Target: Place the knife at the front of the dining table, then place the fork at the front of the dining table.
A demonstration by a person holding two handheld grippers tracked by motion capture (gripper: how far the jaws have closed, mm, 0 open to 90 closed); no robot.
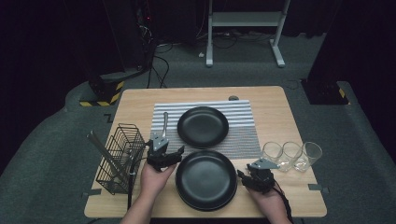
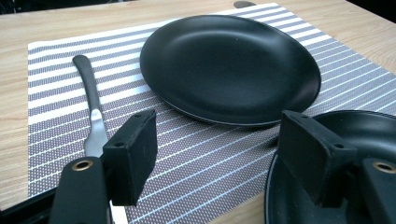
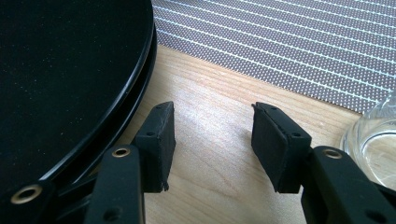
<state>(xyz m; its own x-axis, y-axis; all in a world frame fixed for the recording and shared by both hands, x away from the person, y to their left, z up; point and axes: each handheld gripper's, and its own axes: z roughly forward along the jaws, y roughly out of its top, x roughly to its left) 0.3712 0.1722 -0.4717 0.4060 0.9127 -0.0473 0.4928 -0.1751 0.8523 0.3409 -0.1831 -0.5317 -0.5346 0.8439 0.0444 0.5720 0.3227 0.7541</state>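
Jaws of the left gripper [image 2: 215, 158] are standing wide apart with nothing between them, hovering over the striped placemat [image 2: 205, 172]. A table knife [image 2: 93, 121] is lying on the mat just beside the left jaw, its dark handle pointing away, to the left of the far black plate [image 2: 229, 65]. The knife looks freshly set down, so the good move now is lifting the gripper straight up and clear without nudging the blade, keeping it parallel to the plate's edge.

The right gripper [image 3: 212, 140] is resting about half open over bare wood, gripping nothing, just beside the stack of black plates [image 3: 70, 70] at the near edge. Three glass tumblers [image 1: 292, 154] are standing in a row near that hand. A wire cutlery basket [image 1: 120, 156] is sitting at the left side of the wooden table [image 1: 280, 116]; what it is holding is hard to tell. Beyond the table, grey carpet is running back to a white desk frame [image 1: 245, 28] and dark curtains.
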